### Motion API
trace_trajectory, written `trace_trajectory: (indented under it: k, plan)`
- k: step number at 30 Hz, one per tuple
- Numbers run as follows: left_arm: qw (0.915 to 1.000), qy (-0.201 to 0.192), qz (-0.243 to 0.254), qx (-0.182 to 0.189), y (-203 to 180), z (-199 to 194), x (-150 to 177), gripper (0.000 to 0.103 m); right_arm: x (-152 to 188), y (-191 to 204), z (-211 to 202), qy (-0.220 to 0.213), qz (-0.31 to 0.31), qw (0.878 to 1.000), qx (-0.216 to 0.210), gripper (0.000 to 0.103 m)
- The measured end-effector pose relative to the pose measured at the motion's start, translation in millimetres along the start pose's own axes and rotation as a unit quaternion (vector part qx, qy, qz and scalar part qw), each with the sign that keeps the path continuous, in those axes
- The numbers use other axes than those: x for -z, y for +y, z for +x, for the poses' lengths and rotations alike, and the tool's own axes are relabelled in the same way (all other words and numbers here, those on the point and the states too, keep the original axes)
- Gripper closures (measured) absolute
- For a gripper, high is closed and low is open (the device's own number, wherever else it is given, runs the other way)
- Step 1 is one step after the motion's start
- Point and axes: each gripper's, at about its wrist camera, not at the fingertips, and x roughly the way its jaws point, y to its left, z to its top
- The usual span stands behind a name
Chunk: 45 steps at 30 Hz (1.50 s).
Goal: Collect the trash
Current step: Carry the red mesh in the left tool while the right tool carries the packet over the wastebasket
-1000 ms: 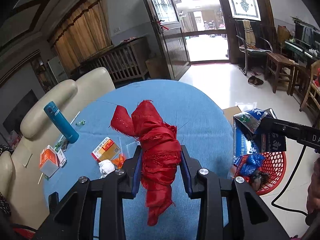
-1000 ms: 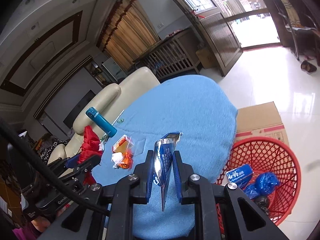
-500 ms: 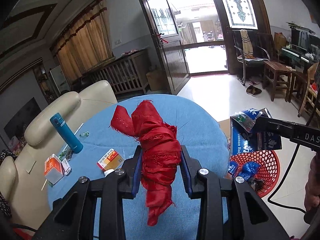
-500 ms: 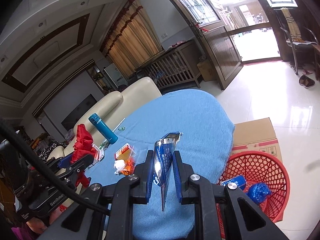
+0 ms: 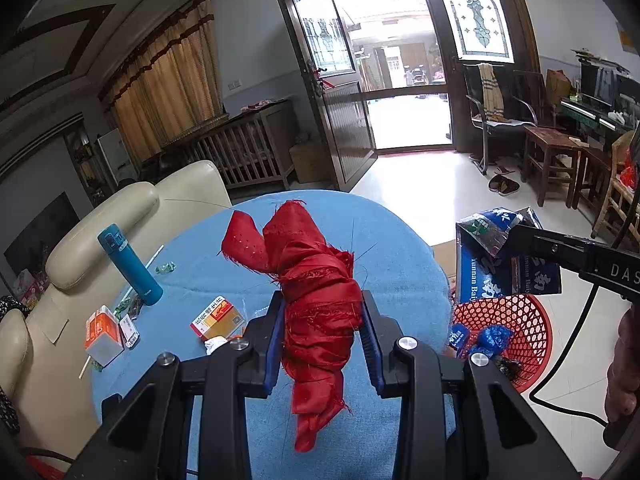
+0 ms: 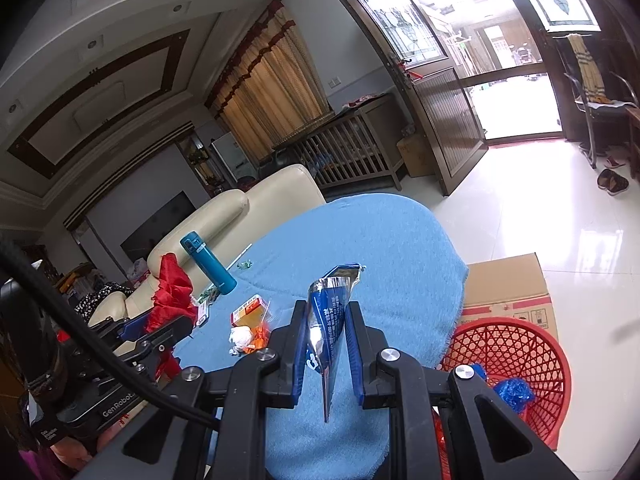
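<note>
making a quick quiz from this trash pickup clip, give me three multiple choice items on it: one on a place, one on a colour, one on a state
1. Where does the red basket stand?
A. on the table
B. on the floor beside the table
C. on the sofa

2. What colour is the bottle on the blue tablecloth?
A. teal
B. yellow
C. white

3. What is the right tool doing?
A. standing open with nothing in it
B. clamped on the red cloth
C. clamped on a blue and silver packet

Answers:
1. B: the basket sits on the pale floor by the table's edge, in front of a cardboard box.
2. A: the upright bottle is teal all over.
3. C: the blue and silver packet is pinched between its pads; the red cloth is in the left tool.
</note>
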Motion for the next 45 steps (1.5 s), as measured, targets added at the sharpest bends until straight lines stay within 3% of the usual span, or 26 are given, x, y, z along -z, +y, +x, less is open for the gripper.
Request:
trace_trajectory:
  k: [25, 45]
  plan:
    - [0.9994, 0.015, 0.028, 0.009, -9.2, 16.8, 1.4, 0.066, -2.6, -15.5, -11.2, -0.01, 0.023, 1.0, 0.009, 0.083]
    - [0.9975, 0.028, 0.062, 0.017, -28.9, 30.7, -2.8, 0.066, -2.0, -50.5, -22.0, -0.023, 0.058, 0.998, 0.016, 0.083]
